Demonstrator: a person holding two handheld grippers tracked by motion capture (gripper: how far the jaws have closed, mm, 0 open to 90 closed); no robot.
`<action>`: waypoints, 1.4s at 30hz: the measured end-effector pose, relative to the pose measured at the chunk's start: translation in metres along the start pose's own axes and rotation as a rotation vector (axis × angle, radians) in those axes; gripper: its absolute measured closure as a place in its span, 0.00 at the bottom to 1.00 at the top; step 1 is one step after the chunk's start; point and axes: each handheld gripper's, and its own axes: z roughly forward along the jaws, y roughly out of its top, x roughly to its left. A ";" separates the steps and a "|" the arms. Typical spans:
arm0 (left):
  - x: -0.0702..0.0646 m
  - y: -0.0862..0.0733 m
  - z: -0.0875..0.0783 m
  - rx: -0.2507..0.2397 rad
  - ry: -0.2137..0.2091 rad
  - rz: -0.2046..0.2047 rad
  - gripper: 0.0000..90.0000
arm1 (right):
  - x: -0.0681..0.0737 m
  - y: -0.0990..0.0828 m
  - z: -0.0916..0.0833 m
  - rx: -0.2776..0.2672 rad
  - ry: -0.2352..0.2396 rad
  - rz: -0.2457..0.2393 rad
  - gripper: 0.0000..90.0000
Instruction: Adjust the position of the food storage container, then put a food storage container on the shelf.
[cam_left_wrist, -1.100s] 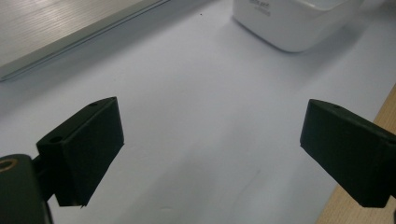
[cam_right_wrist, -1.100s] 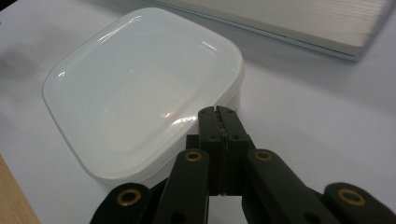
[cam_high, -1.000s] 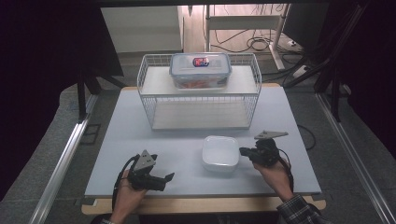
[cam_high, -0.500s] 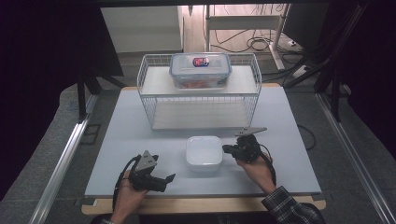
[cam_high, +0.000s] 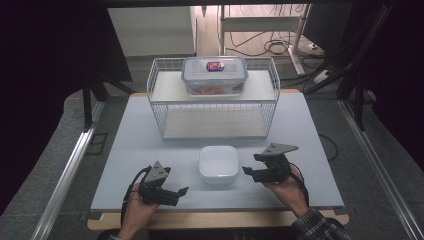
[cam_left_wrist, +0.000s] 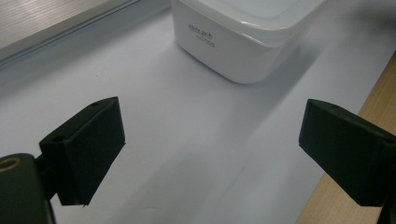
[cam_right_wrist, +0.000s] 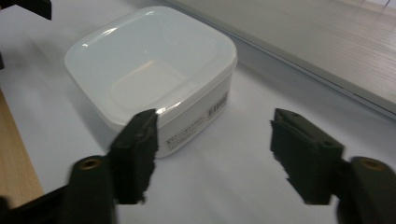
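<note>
White lidded container (cam_high: 218, 163) set just left of right gripper (cam_high: 256, 165), untouched, jaws just opened wide, nothing held between them

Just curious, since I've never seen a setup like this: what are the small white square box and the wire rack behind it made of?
The small white square lidded box looks like glossy, slightly translucent plastic: light glints on its rounded lid edges. The white wire rack seems to be coated metal wire, judging by its thin, even grid; the coating itself is hard to tell.

White lidded square container (cam_high: 218, 163), upright, lid seemingly shut, table's near middle, ungripped.
</note>
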 end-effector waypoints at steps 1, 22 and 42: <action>0.000 0.000 0.000 0.001 0.002 0.004 0.07 | 0.000 -0.001 -0.001 -0.011 0.010 -0.003 0.27; 0.002 0.002 0.002 0.012 -0.005 -0.045 0.07 | 0.004 -0.013 0.002 0.002 0.051 -0.020 0.03; 0.016 0.052 0.019 -0.015 -0.034 -0.060 0.25 | 0.003 0.019 0.009 0.048 0.055 0.004 0.36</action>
